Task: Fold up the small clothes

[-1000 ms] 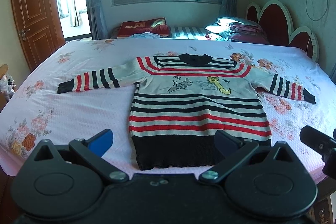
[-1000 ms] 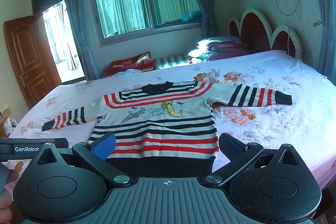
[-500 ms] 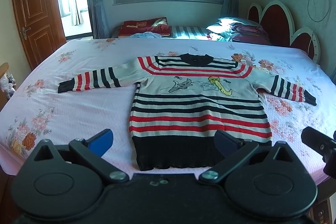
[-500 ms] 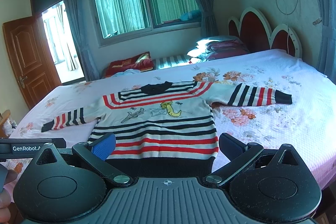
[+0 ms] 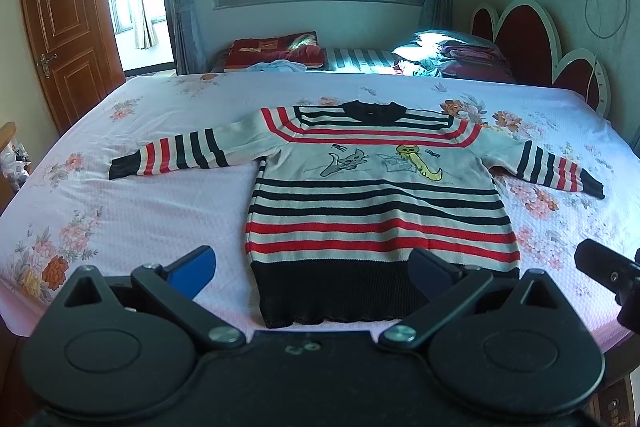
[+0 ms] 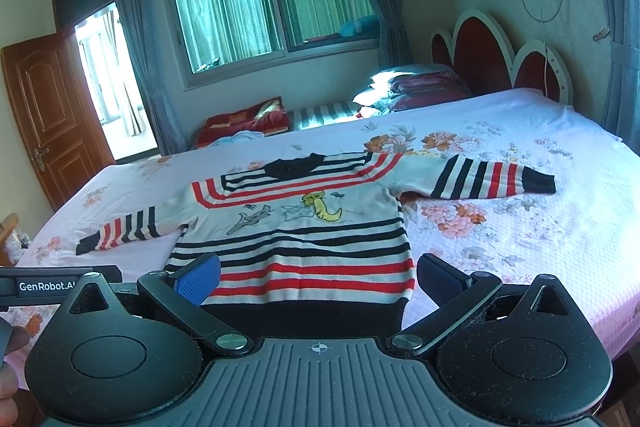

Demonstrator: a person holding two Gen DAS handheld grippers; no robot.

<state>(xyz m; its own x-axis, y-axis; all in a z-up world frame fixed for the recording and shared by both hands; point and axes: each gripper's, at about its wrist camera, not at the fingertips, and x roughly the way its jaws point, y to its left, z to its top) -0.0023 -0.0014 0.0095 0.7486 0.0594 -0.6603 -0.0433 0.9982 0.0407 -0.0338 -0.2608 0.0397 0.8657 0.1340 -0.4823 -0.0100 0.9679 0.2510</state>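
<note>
A small striped sweater (image 5: 376, 203), white with red and black bands, a black hem and cartoon figures on the chest, lies flat and face up on the bed with both sleeves spread out. It also shows in the right wrist view (image 6: 304, 239). My left gripper (image 5: 312, 273) is open and empty, held above the bed's near edge in front of the hem. My right gripper (image 6: 318, 277) is open and empty, also just before the hem. The right gripper's body shows at the right edge of the left wrist view (image 5: 612, 275).
The bed (image 5: 132, 203) has a pale pink floral cover. Pillows and folded bedding (image 5: 452, 53) lie by the red headboard (image 5: 516, 39). A red cushion (image 5: 272, 51) sits under the window. A wooden door (image 5: 68, 31) stands at the left.
Both grippers have drifted very slightly; the sweater has not moved and the jaws stay open.
</note>
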